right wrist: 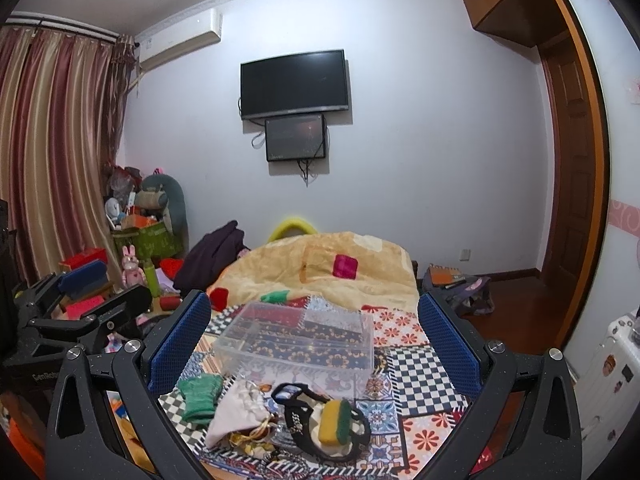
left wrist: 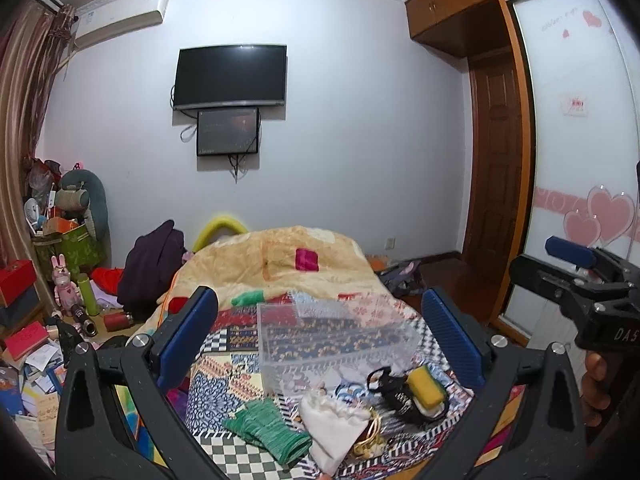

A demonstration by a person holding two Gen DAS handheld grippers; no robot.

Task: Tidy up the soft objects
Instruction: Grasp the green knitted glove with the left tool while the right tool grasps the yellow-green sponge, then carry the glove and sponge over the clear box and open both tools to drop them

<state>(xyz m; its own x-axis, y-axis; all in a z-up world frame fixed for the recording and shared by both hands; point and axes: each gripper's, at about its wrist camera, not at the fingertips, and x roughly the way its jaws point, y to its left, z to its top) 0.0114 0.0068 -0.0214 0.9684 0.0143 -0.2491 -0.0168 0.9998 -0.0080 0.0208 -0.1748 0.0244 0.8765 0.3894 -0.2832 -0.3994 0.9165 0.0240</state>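
On the patchwork bedspread lie green knitted gloves, a white cloth pouch, a black strap item and a yellow-green sponge. Behind them stands an empty clear plastic box. The same things show in the right wrist view: gloves, pouch, black strap item, sponge, box. My left gripper is open and empty above them. My right gripper is open and empty too; it shows at the right edge of the left wrist view.
A yellow blanket is heaped at the far end of the bed. Boxes, toys and books clutter the floor at left. A bag lies on the wooden floor at right, by the door. A white appliance stands at far right.
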